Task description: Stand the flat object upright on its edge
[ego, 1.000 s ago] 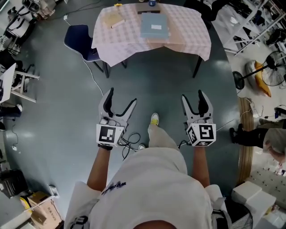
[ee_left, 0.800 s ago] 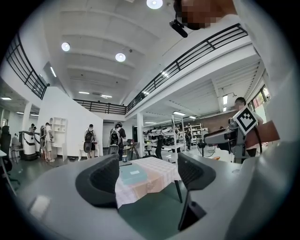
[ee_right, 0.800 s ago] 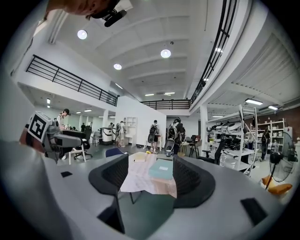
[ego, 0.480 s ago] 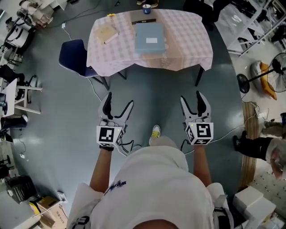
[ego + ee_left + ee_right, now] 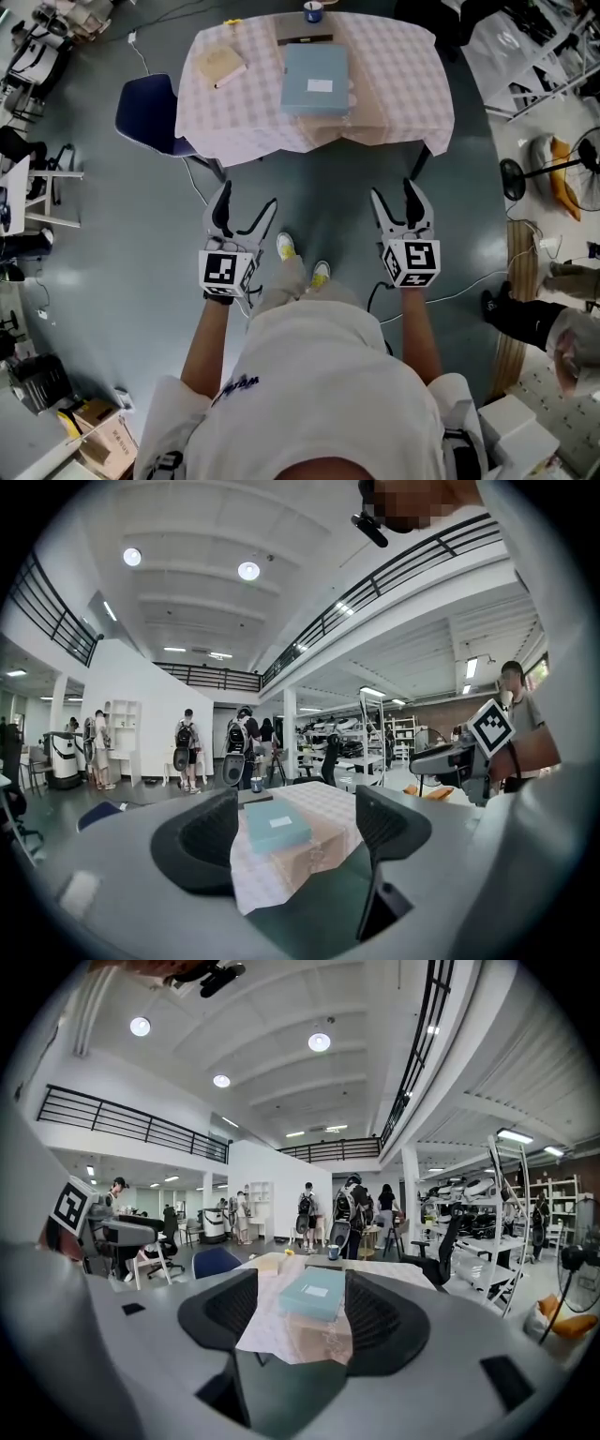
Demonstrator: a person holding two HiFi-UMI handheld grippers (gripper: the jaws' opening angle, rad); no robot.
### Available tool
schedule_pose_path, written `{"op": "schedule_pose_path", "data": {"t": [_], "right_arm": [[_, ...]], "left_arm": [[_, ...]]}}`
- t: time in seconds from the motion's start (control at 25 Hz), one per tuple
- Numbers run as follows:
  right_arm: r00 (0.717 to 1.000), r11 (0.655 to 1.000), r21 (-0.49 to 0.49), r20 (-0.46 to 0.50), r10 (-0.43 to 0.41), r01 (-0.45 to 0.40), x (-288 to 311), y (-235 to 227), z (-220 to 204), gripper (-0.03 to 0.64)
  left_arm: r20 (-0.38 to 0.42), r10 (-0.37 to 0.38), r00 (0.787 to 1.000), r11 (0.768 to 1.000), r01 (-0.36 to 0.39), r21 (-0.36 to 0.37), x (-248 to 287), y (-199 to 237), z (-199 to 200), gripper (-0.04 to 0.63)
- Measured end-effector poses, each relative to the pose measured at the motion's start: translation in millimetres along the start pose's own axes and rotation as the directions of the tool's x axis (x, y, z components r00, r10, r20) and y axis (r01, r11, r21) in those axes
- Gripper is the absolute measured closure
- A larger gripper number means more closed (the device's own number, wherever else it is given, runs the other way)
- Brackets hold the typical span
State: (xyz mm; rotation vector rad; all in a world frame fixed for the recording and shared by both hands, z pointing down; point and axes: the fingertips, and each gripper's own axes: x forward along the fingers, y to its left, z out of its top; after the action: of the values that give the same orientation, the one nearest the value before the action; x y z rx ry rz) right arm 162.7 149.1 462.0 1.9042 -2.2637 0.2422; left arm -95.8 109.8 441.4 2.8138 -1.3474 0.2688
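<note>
Noting a blue chair (image 5: 145,117) standing at the left corner of the table (image 5: 403,84), well clear of the job. Spotting a tan pad (image 5: 220,64) lying on the table's left part, not needed here. Holding the left gripper (image 5: 247,199) out over the floor (image 5: 112,281), short of the table's near edge, jaws spread wide and framing only a far view of the table. Finding the flat object, a pale blue box (image 5: 316,66) with a white label (image 5: 320,85), lying flat on its broad face at the table's middle, closer to the near edge than the far one, untouched. Judging it to be stiff, fairly light and smooth-sided, so likely to slide on the checked cloth (image 5: 244,112) rather than tip. Planning, therefore, on pinching one long edge from the table's near side and raising it, while bracing the opposite edge against slipping. Expecting a tippy stand on so narrow an edge, calling for a slow let-go. Carrying the right gripper (image 5: 394,192) likewise short of the table's near edge, toward its right side, jaws parted and empty.
</note>
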Motion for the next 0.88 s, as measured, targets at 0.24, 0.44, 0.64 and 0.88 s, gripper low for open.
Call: {"op": "schedule_pose_path", "data": {"t": [0.24, 0.44, 0.64, 0.88], "right_arm": [[1.000, 1.000, 0.000, -0.021, -0.021, 0.021, 57, -10, -3, 0.319], [0.998, 0.998, 0.003, -0.041, -0.057, 0.057, 110, -19, -9, 0.298], [0.992, 0.995, 0.009, -0.080, -0.096, 0.097, 164, -25, -23, 0.299], [0.978, 0.987, 0.003, -0.134, -0.159, 0.160, 223, -42, -40, 0.304]], "left_arm": [[-0.017, -0.040, 0.999, 0.999, 0.040, -0.010, 52, 27, -17, 0.204], [-0.036, -0.065, 0.997, 0.997, 0.064, -0.030, 104, 65, -37, 0.204], [-0.105, -0.123, 0.987, 0.992, 0.118, -0.050, 148, 105, -74, 0.204], [-0.174, -0.168, 0.970, 0.984, 0.154, -0.095, 204, 143, -110, 0.204]]}}
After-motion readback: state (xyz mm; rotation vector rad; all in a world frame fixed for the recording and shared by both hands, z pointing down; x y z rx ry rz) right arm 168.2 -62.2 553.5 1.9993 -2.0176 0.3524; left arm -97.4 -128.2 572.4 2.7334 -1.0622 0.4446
